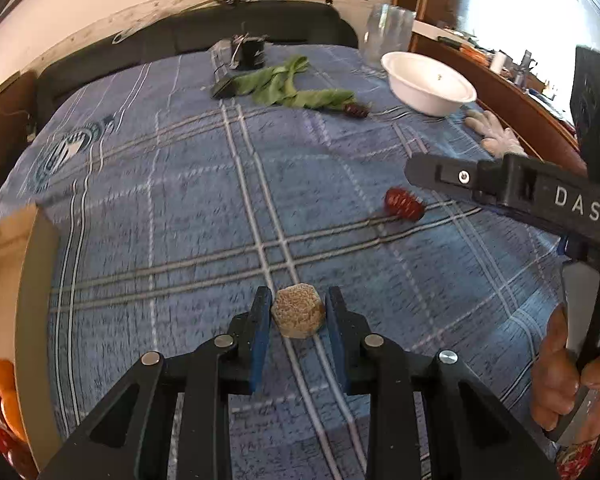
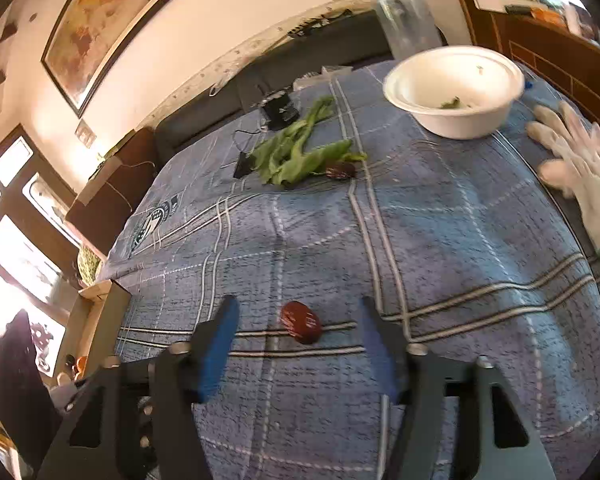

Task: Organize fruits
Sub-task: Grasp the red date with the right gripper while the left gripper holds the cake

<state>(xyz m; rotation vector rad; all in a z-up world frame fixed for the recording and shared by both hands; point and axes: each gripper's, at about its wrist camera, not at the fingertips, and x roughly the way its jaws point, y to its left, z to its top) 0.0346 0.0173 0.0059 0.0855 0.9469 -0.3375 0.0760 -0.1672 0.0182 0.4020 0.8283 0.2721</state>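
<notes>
A tan, rough, faceted fruit (image 1: pixel 298 312) sits between the blue pads of my left gripper (image 1: pixel 298 298), which is shut on it just above the blue plaid cloth (image 1: pixel 180 200). My right gripper (image 2: pixel 298 302) is open, its fingers on either side of a wrinkled red date (image 2: pixel 301 321) that lies on the cloth untouched. In the left wrist view that date (image 1: pixel 403 204) lies under the right gripper's black finger (image 1: pixel 440 174). A second, darker date (image 2: pixel 340 170) rests beside green leaves (image 2: pixel 300 152).
A white bowl (image 2: pixel 456 92) with green scraps stands at the far right. A white glove (image 2: pixel 576 168) lies by the right edge. A cardboard box (image 1: pixel 28 280) with orange and red fruits (image 1: pixel 4 392) is at the left. A black device (image 1: pixel 250 54) sits at the back.
</notes>
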